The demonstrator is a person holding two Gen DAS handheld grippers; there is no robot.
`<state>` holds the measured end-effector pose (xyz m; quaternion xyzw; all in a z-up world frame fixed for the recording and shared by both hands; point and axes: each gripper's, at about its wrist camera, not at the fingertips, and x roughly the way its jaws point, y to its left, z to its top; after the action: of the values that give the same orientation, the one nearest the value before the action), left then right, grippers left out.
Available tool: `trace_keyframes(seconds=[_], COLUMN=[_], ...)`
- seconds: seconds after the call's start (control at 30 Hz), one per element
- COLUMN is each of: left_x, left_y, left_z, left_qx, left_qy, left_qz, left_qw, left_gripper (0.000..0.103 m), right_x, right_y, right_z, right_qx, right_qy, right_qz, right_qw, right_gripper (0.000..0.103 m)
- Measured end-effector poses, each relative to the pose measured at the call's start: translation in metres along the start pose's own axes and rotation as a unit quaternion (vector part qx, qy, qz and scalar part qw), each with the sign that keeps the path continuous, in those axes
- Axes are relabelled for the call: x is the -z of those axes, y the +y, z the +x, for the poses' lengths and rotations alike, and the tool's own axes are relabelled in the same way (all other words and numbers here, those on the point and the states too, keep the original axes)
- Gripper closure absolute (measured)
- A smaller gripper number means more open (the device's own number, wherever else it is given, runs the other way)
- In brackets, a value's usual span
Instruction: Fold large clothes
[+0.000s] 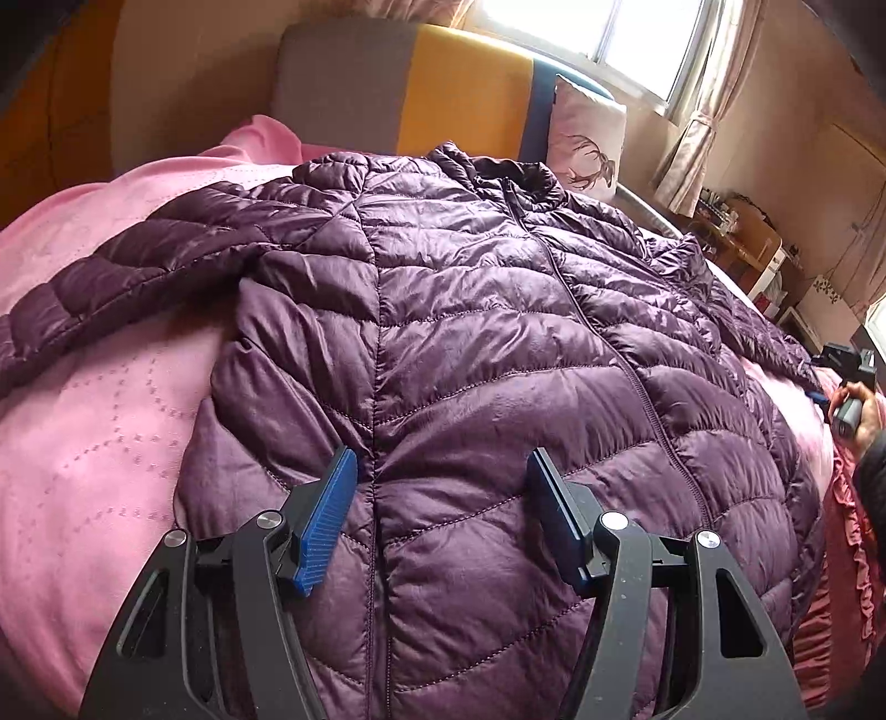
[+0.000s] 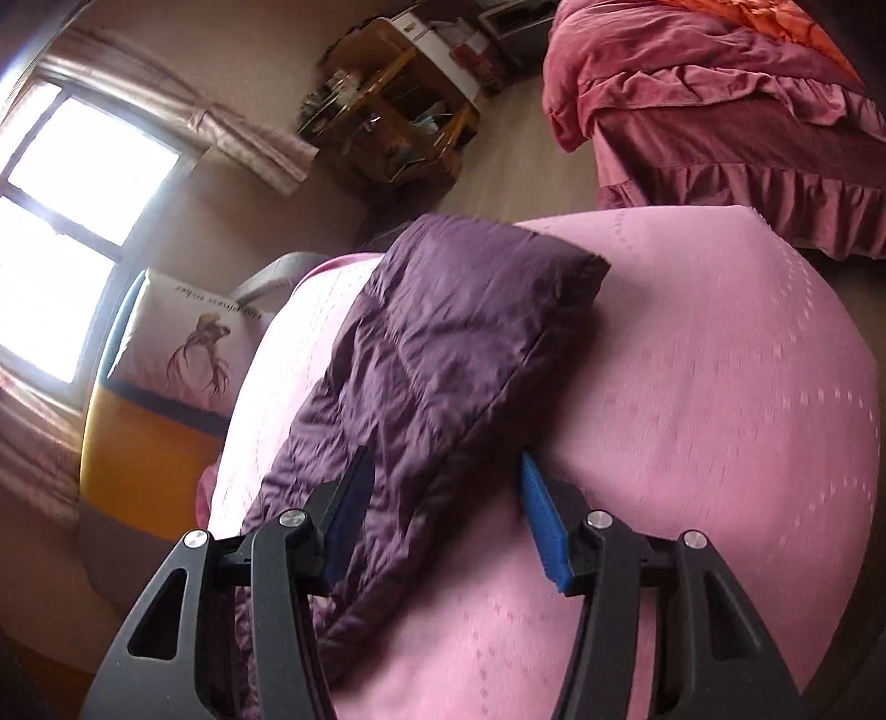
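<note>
A purple quilted puffer jacket [image 1: 498, 332] lies flat, zipped, on a pink quilted bedspread [image 1: 99, 443]. Its left sleeve [image 1: 138, 277] stretches out to the left. My left gripper [image 1: 440, 476] is open, hovering over the jacket's lower front near the hem. In the right wrist view the jacket's other sleeve [image 2: 443, 354] lies on the bedspread [image 2: 692, 443], cuff pointing away. My right gripper [image 2: 446, 471] is open, its blue pads on either side of the sleeve. The right gripper also shows in the left wrist view [image 1: 847, 387] at the bed's right edge.
A grey, yellow and blue headboard [image 1: 443, 94] and a white deer-print pillow [image 1: 587, 144] stand at the bed's far end. A window [image 1: 598, 39] with curtains is behind. A cluttered wooden table [image 2: 398, 111] and a second bed with red ruffled bedding [image 2: 720, 111] stand nearby.
</note>
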<state>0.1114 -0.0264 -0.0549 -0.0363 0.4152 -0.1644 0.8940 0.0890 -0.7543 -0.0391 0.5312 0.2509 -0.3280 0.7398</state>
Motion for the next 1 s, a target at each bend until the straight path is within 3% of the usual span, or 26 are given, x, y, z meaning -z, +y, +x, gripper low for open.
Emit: trace_keyframes(seconds=[0.07, 0.1, 0.13, 0.23, 0.43, 0.6, 0.77, 0.83, 1.0], left_x=[0.002, 0.002, 0.002, 0.003, 0.003, 0.0, -0.005, -0.008, -0.024], left_y=[-0.001, -0.002, -0.002, -0.002, 0.0, 0.002, 0.012, 0.017, 0.031], left_z=[0.002, 0.003, 0.003, 0.004, 0.004, 0.003, -0.012, -0.018, -0.026], left_qx=[-0.004, -0.006, -0.007, -0.009, -0.008, -0.004, 0.023, 0.019, 0.016], left_qy=[0.0, 0.001, 0.0, 0.0, 0.001, 0.006, -0.001, -0.013, -0.041], left_qz=[0.0, -0.001, -0.003, -0.006, -0.018, -0.014, -0.03, -0.034, -0.046], left_qw=[1.0, 1.0, 1.0, 0.9999, 0.9998, 0.9999, 0.9993, 0.9992, 0.998], left_gripper=[0.04, 0.04, 0.04, 0.04, 0.04, 0.037, 0.028, 0.027, 0.027], right_x=[-0.008, -0.011, -0.013, -0.004, 0.037, 0.056, 0.058, 0.062, 0.097], right_y=[0.001, 0.002, 0.005, 0.018, 0.013, -0.022, -0.027, -0.024, -0.001], right_z=[0.005, 0.008, 0.008, -0.011, -0.075, -0.064, -0.066, -0.075, -0.101], right_qx=[0.01, 0.018, 0.028, 0.049, 0.11, 0.138, 0.125, 0.128, 0.118], right_qy=[-0.007, -0.008, -0.008, -0.032, -0.084, -0.054, -0.05, -0.048, -0.052], right_qz=[0.002, -0.003, -0.015, -0.075, -0.175, -0.155, -0.138, -0.141, -0.194], right_qw=[1.0, 1.0, 0.999, 0.995, 0.975, 0.977, 0.981, 0.981, 0.972], right_gripper=[0.054, 0.066, 0.085, 0.098, 0.099, 0.099, 0.092, 0.049, 0.047])
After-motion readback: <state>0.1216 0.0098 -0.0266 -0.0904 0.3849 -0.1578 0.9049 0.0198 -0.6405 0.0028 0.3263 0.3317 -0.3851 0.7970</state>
